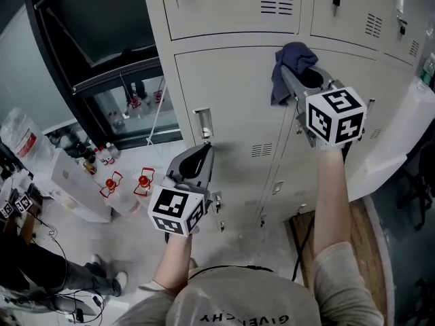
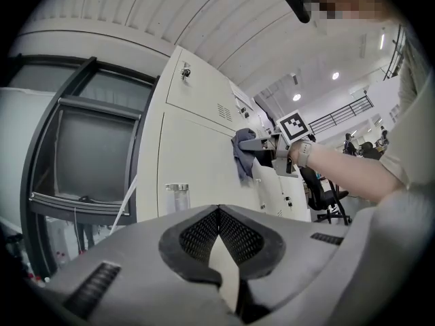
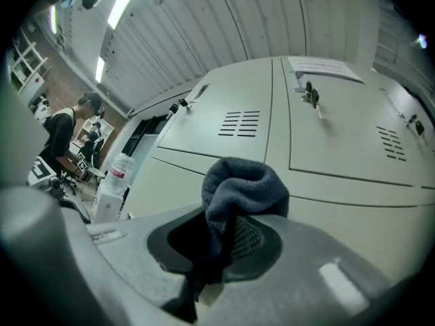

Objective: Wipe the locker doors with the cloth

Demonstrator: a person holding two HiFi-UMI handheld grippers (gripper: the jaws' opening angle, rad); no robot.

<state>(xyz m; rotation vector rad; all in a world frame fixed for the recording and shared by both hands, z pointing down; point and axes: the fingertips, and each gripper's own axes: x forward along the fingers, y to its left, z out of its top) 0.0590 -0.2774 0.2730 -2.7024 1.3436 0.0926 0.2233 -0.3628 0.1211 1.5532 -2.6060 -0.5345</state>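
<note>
The bank of pale lockers (image 1: 224, 19) is faced closely, presumably so that the doors can be reached; the tall door (image 1: 231, 87) below the upper row is judged to be the one in hand. The right gripper (image 3: 231, 231) is raised to that door's top edge and is clamped on the dark cloth (image 3: 241, 185), bunched forward of the jaws so that fabric meets metal first; whether it touches cannot be told. The left gripper (image 2: 219, 212) is held low near the latch (image 1: 203, 124), its jaws closed on nothing, seemingly idle.
</note>
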